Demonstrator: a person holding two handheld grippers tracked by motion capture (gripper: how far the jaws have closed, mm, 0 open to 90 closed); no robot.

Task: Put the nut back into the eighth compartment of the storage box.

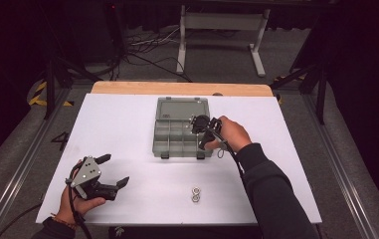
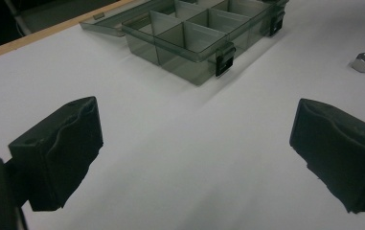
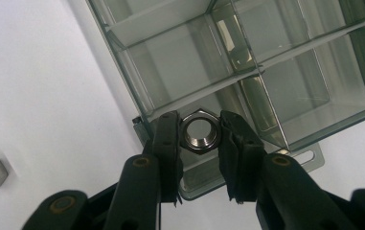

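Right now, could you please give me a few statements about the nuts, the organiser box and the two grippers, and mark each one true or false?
1. The right gripper holds a hex nut between its jaws. True.
2. The left gripper is shut on a nut. False: its jaws stand wide apart with nothing between them.
3. The organiser box has its lid closed. False: the lid lies open behind the compartments.
4. Two nuts lie on the white table, outside the box. True.
5. The held nut is above the box's edge, by a latch. True.
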